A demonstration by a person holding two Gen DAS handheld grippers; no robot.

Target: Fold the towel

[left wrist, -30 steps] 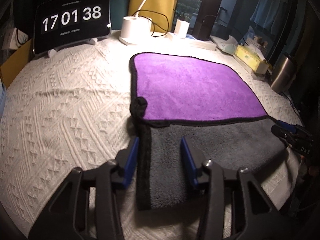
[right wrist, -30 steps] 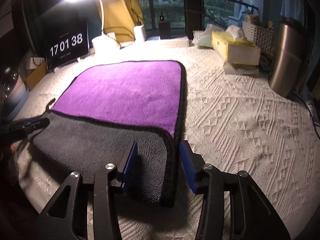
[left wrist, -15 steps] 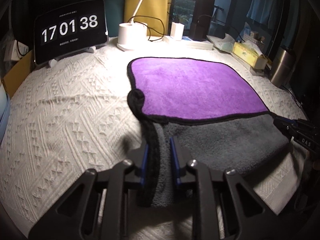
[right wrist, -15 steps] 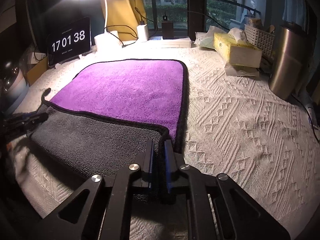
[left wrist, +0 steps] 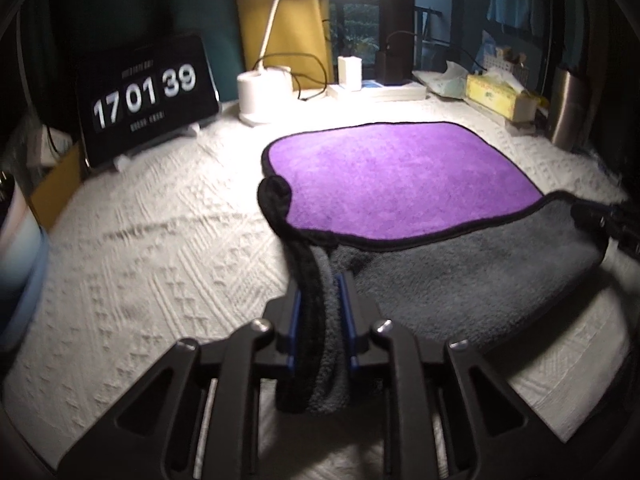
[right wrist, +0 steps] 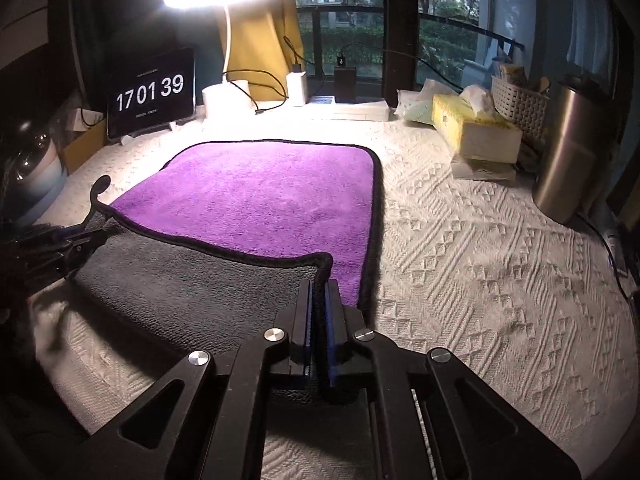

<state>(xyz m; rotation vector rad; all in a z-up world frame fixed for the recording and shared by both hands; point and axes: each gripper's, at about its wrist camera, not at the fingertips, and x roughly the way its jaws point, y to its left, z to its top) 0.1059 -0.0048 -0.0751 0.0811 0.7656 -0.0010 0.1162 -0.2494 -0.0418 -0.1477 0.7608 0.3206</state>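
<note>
First fold under way, near edge lifted
Both claws, left claw point(left wrist: 320, 312) and right claw point(right wrist: 319, 312), pinch the towel point(right wrist: 256, 204) at its near corners; the grey underside seems raised off the surface point(right wrist: 460, 248), folding remains.

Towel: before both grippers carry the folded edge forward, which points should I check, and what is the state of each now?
1. Left gripper closed on the towel corner: ok, gray cloth is pinched between the pads.
2. Right gripper closed on the other near corner: ok.
3. Gray flap raised off the purple side: ok at both corners; the middle sags.
4. Far purple half flat on the tablecloth: ok, but a black loop curls up at the left edge.
5. Path ahead free: ok; lamp base and tissue box stand beyond the towel.
6. Grip depth: cannot tell.
</note>
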